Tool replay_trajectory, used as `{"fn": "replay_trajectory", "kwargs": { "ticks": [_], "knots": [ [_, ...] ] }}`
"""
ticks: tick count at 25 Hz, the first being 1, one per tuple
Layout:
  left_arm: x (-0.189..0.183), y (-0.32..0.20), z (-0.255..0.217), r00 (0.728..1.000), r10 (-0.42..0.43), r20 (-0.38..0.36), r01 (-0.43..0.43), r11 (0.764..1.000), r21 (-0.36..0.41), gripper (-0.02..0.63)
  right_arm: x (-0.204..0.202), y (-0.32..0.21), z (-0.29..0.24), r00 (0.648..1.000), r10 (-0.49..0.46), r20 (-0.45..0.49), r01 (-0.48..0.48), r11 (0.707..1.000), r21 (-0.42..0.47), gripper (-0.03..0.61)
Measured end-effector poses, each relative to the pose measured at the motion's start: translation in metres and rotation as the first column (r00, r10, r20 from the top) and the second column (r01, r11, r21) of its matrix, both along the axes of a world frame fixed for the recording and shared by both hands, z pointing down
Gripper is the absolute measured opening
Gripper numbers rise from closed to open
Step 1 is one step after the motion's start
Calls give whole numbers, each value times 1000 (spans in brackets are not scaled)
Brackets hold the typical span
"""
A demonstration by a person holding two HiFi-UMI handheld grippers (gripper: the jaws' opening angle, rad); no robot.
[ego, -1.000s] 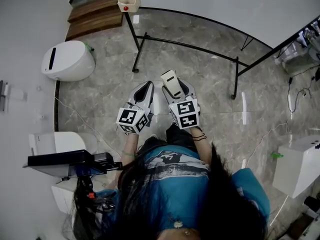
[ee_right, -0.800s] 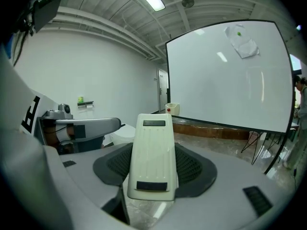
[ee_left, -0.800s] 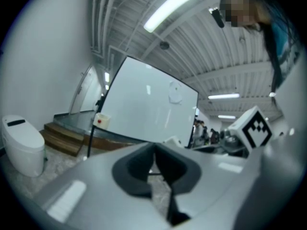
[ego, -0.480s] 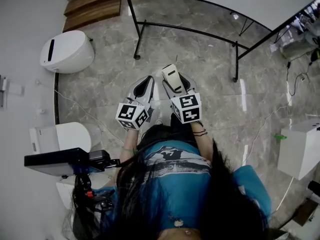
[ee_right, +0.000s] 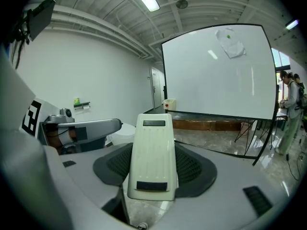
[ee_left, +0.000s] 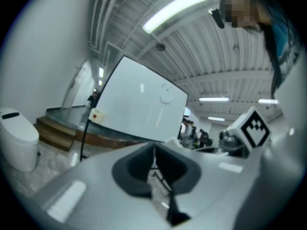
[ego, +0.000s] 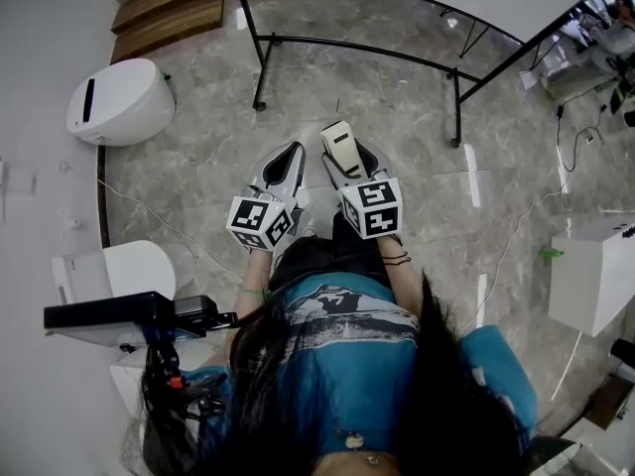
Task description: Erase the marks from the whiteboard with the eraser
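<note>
We face the whiteboard (ee_right: 216, 71), upright on its black frame across the marble floor (ego: 397, 97), well apart from both grippers and bearing a faint smudge (ee_right: 231, 43) near its top. Our right gripper (ego: 349, 163) is clamped on the cream eraser (ee_right: 152, 152), which juts forward between its jaws. Our left gripper (ego: 285, 165) has its jaws pressed together on nothing.

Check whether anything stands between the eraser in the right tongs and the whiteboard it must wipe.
Nothing visible does. The eraser, clamped in the right tongs, faces the whiteboard across the floor; only the board's own stand shows beneath it.
</note>
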State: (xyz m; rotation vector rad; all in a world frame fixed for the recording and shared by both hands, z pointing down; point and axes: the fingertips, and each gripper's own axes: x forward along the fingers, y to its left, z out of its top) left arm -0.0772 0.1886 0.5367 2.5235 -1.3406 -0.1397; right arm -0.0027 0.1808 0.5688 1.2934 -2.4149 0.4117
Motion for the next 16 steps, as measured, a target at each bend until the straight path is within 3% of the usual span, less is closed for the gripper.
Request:
{"fn": "replay_trajectory", "kwargs": {
  "ticks": [10,16],
  "knots": [
    [12,33,-18,999,32,13,-32,999,6,2,9,34,-16,1000,21,4,-21,1000,-3,262],
    [14,20,2,999,41,10,-41,999,4,2,12,22,5,1000,28,-1,-28,1000,-13,262]
  ]
}}
